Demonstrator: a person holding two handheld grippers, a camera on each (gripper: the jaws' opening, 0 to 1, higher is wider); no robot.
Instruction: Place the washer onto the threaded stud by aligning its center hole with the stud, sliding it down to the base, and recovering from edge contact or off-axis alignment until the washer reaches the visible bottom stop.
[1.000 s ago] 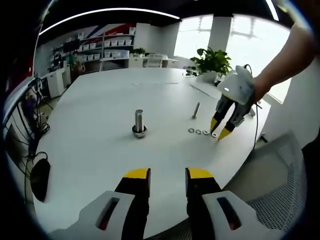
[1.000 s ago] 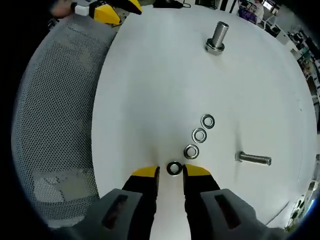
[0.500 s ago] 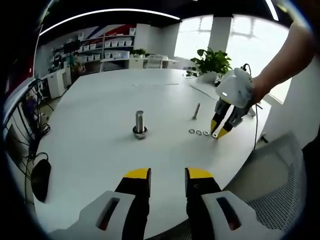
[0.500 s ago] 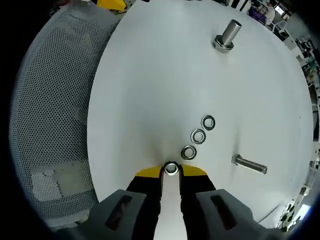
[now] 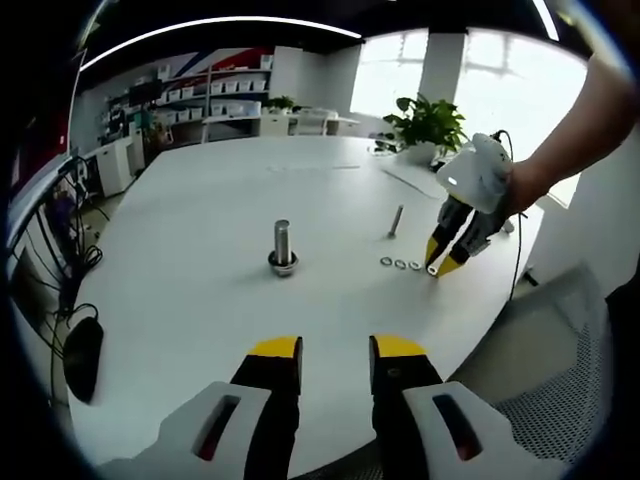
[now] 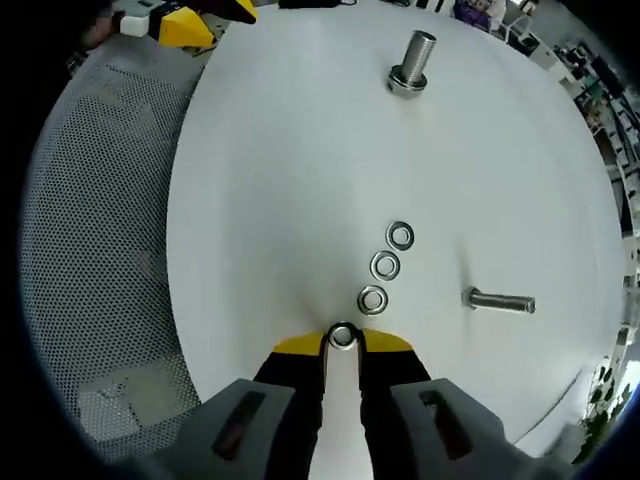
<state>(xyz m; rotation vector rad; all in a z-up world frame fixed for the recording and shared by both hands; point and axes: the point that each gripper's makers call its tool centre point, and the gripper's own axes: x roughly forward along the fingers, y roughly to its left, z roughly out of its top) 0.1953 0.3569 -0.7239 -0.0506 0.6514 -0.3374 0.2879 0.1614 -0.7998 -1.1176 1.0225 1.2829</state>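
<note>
Early days here: my right claw (image 6: pixel 342 342) is pinching the washer (image 6: pixel 342 335) down on the counter (image 6: pixel 280 180), left claw (image 5: pixel 335 352) spread and idle. The threaded stud (image 6: pixel 413 62) is well apart, so lifting, carrying and threading all remain.

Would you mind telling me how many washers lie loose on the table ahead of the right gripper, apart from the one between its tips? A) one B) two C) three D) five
C: in the right gripper view, three loose washers lie in a row on the table beyond the right gripper, whose tips pinch a fourth washer.
</note>
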